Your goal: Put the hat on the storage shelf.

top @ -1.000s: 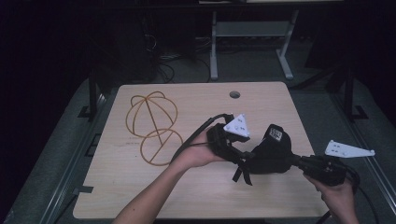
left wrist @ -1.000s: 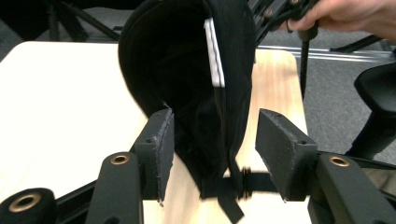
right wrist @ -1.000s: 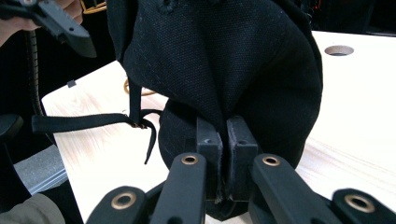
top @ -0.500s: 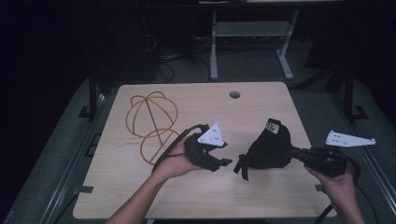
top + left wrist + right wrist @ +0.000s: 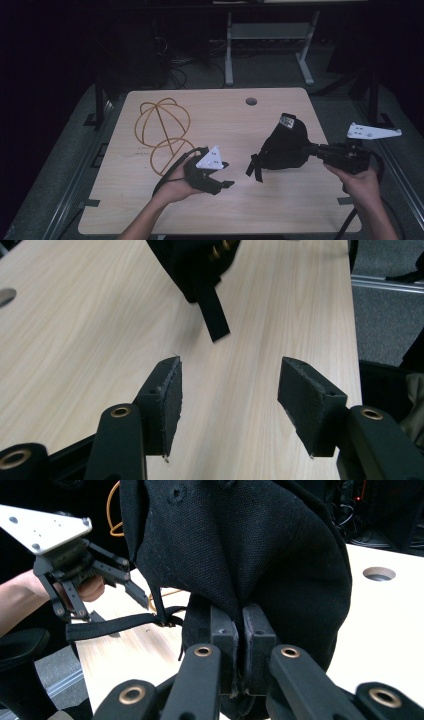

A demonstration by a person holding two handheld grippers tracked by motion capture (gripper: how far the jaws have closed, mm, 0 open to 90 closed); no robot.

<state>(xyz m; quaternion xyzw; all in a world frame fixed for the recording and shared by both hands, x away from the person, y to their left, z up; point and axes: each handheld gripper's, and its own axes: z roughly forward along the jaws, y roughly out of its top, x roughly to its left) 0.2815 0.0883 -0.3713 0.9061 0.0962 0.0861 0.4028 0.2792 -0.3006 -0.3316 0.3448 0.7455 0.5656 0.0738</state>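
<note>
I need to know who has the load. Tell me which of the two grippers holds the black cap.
The right gripper: its jaws pinch the black fabric cap; the left gripper stands open, empty.

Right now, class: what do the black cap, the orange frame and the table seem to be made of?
Cap: woven cloth, likely cotton canvas, matte; the weave and stitched eyelets show.
Frame: thin bent wire, probably coated orange; it holds open loops.
Table: pale wood-look board, perhaps laminate; even grain lines, smooth, faint sheen.
</note>
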